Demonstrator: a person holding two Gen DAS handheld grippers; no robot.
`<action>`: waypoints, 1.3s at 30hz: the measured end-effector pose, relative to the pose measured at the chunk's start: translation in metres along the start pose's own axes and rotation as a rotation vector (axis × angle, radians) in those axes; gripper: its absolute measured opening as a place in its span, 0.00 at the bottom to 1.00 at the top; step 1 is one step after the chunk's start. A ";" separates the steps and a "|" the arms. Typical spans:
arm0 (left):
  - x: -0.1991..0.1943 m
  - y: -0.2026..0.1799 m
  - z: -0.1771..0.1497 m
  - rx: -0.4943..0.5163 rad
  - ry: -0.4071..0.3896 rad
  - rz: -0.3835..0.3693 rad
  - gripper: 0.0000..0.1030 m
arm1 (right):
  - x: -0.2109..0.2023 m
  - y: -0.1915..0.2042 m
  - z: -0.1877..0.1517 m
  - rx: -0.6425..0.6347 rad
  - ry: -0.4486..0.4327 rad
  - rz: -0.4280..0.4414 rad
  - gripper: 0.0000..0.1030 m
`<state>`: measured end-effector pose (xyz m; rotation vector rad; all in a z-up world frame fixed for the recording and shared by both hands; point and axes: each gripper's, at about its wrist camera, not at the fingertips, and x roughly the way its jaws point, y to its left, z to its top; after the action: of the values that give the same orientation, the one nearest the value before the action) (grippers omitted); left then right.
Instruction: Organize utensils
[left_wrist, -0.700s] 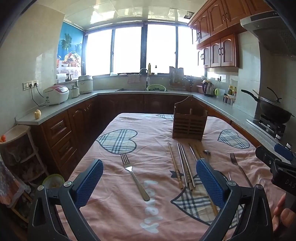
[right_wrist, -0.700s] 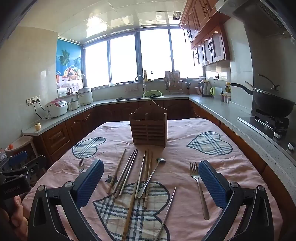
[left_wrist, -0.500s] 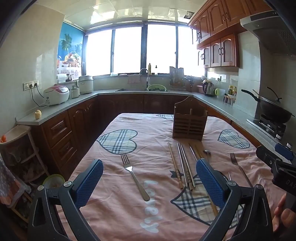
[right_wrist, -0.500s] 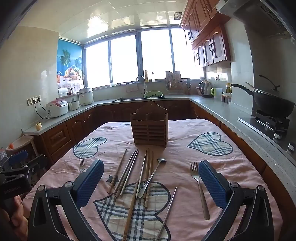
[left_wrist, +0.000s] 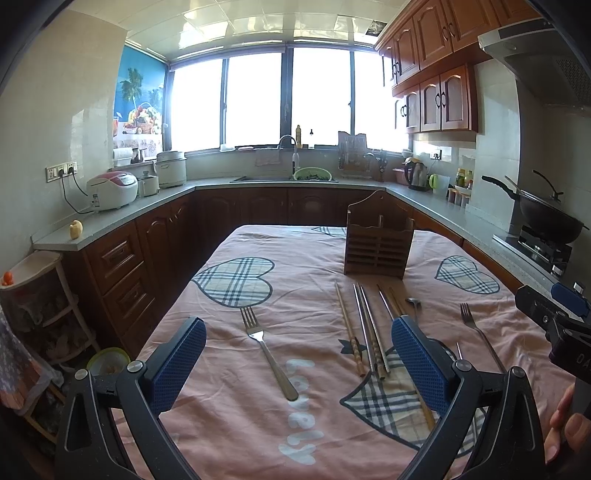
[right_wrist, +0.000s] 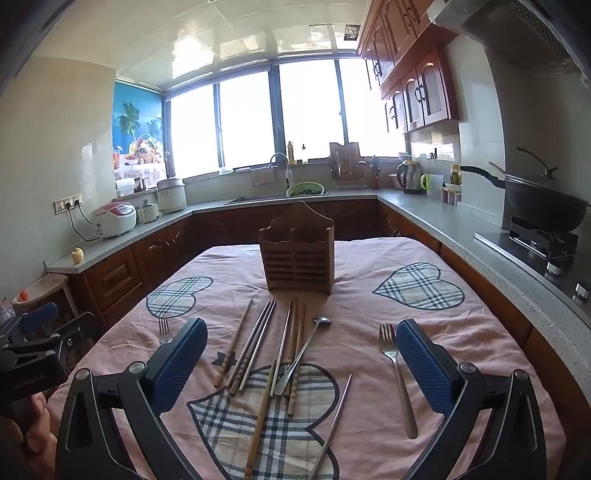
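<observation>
A wooden utensil holder (right_wrist: 296, 251) (left_wrist: 378, 240) stands upright at the far middle of the pink tablecloth. In front of it lie several wooden and metal chopsticks (right_wrist: 255, 341) (left_wrist: 364, 328) and a small metal spoon (right_wrist: 304, 352). One fork (left_wrist: 266, 352) lies on the left, between the fingers of my left gripper (left_wrist: 299, 365), which hovers open above it. A second fork (right_wrist: 396, 373) lies on the right, beside the right pad of my right gripper (right_wrist: 301, 365), also open and empty over the chopsticks.
The table (right_wrist: 480, 332) is ringed by kitchen counters: rice cookers (left_wrist: 112, 188) on the left, a sink (left_wrist: 288, 179) at the back, a wok on the stove (right_wrist: 543, 210) at the right. A low shelf (left_wrist: 37, 295) stands by the table's left edge.
</observation>
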<state>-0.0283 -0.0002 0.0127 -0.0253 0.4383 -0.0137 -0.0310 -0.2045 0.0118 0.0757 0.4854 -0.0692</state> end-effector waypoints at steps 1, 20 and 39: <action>0.000 0.000 0.000 0.000 0.000 0.000 0.99 | -0.001 0.000 0.001 -0.002 -0.002 0.001 1.00; 0.001 0.000 0.000 -0.005 0.000 0.003 0.99 | 0.000 0.003 0.001 -0.008 -0.008 0.005 1.00; 0.004 -0.001 0.000 -0.008 0.005 0.001 0.99 | -0.001 0.002 0.001 -0.008 -0.011 0.012 1.00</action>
<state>-0.0241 -0.0011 0.0113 -0.0330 0.4429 -0.0114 -0.0308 -0.2023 0.0132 0.0707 0.4745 -0.0561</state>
